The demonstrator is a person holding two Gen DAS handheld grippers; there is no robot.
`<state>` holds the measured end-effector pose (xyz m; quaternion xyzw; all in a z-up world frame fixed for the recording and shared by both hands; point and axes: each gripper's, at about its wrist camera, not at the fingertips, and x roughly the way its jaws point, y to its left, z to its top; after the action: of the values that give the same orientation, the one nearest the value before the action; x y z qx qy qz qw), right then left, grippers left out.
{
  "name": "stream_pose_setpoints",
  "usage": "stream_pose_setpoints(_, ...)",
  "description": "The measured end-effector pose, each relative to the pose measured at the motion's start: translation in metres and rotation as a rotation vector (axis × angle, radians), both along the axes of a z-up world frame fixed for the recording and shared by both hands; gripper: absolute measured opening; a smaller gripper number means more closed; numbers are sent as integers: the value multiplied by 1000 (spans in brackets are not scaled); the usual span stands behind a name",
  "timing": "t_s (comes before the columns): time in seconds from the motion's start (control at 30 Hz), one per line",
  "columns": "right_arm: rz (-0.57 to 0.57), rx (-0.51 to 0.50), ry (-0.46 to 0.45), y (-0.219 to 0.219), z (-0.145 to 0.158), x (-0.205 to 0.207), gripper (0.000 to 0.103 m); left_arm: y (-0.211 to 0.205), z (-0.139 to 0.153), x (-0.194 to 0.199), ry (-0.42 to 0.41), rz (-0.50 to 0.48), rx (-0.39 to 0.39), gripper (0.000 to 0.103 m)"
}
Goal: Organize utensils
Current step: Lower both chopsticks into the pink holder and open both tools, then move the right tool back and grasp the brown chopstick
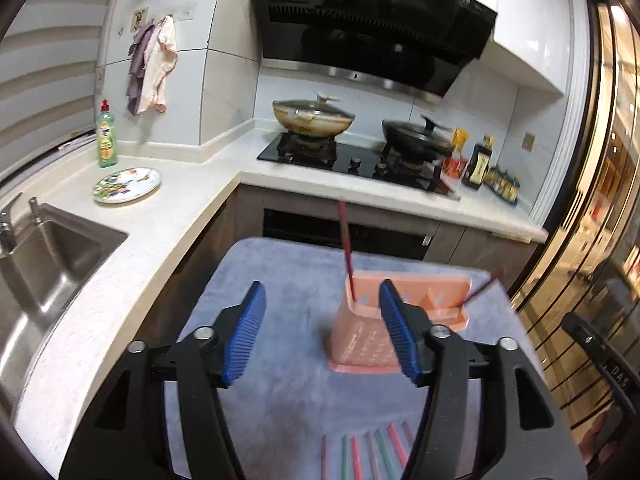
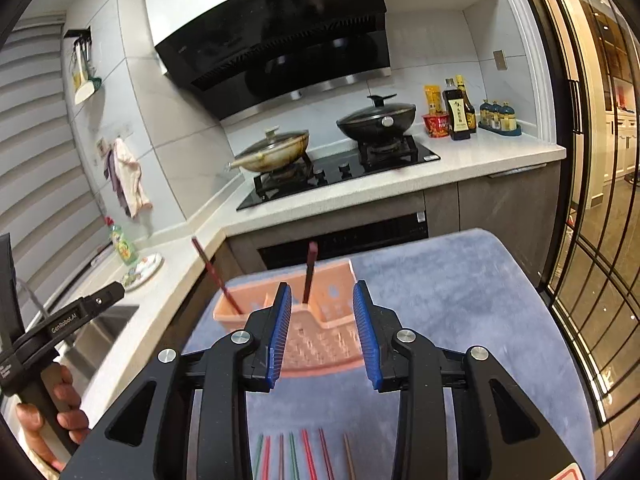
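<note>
A pink utensil holder point(image 1: 362, 340) point(image 2: 320, 320) stands on a grey-blue mat point(image 1: 288, 288) point(image 2: 460, 300). Two dark red chopsticks stand in it: one at its left end point(image 1: 345, 240) point(image 2: 212, 276), one further right point(image 1: 482, 290) point(image 2: 310, 276). Several coloured chopsticks point(image 1: 372, 454) point(image 2: 304, 458) lie in a row on the mat's near edge. My left gripper point(image 1: 322, 334) is open and empty, above the mat just in front of the holder. My right gripper point(image 2: 322, 332) is open and empty, in front of the holder. The left gripper's body point(image 2: 60, 324) shows at the left of the right wrist view.
A white counter point(image 1: 132, 248) with a steel sink point(image 1: 52, 264), a patterned plate point(image 1: 127, 185) and a green soap bottle point(image 1: 106, 136) lies to the left. Behind are a hob with two lidded pans point(image 1: 314, 118) point(image 2: 376, 118) and sauce bottles point(image 2: 460, 112). Glass doors point(image 2: 592, 200) stand on the right.
</note>
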<state>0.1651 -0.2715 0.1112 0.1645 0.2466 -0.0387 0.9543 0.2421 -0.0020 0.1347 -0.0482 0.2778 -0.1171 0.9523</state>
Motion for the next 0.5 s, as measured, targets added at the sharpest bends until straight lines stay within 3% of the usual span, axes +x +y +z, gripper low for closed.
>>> stream_pose_setpoints(0.1, 15, -2, 40, 3, -17, -21, 32, 5, -20, -22, 33, -1, 51, 58)
stream_pose_setpoints(0.5, 48, -70, 220, 22, -99, -100, 32, 23, -98, -103, 178, -8, 117, 58)
